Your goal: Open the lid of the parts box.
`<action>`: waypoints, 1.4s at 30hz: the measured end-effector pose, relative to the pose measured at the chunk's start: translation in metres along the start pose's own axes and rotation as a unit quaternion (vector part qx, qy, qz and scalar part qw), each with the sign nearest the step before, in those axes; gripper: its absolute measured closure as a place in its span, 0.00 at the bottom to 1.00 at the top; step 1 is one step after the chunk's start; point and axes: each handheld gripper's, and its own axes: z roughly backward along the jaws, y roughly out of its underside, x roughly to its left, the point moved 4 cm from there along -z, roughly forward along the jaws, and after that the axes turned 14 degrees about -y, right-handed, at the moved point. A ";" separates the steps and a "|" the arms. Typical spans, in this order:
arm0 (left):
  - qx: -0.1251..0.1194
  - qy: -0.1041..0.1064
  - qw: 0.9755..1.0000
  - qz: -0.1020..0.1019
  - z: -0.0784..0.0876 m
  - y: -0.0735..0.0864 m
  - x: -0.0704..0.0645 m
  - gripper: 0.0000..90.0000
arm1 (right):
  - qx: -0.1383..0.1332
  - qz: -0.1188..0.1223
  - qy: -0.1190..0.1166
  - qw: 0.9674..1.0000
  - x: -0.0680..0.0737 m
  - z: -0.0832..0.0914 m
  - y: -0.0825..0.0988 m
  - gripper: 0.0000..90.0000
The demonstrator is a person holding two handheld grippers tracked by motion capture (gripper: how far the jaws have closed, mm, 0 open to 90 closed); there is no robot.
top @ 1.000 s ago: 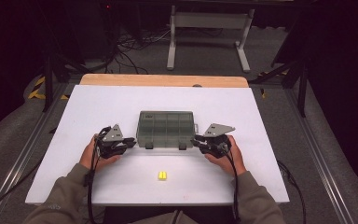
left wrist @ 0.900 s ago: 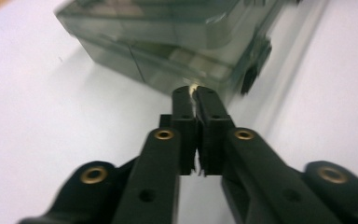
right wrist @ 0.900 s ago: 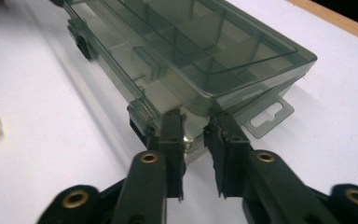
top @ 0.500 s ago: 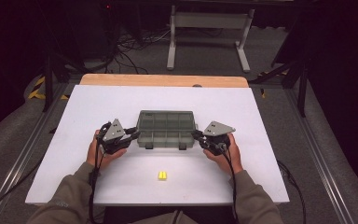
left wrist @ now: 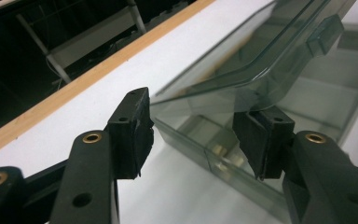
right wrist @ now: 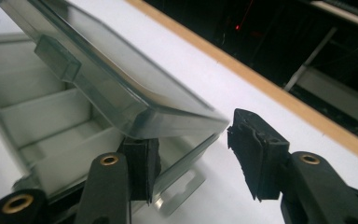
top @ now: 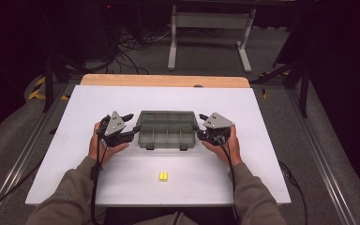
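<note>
On white table, clear compartment box, lid half-raised, brass bits inside

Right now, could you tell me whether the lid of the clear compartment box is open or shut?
Partly open: the lid tilts up off the clear compartment box, leaving a gap above its dividers in both gripper views.

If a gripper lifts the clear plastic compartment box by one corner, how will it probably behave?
The compartment box looks stiff: thin hard walls and dividers, so it should keep its shape. It seems light, as most compartments look empty. Its lid stands partly raised, so it may swing or drop shut, and the smooth plastic may slip.
</note>
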 end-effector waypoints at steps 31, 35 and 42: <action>-0.012 0.002 1.000 0.005 -0.021 -0.044 0.033 0.82 | -0.046 -0.017 -0.011 0.999 -0.035 -0.009 -0.044 0.91; -0.010 0.000 1.000 0.006 -0.022 -0.045 0.035 0.82 | -0.039 -0.018 -0.006 0.999 -0.035 -0.010 -0.048 0.92; -0.005 -0.007 1.000 0.006 -0.032 -0.047 0.039 0.80 | -0.031 -0.025 0.003 0.999 -0.037 -0.014 -0.050 0.92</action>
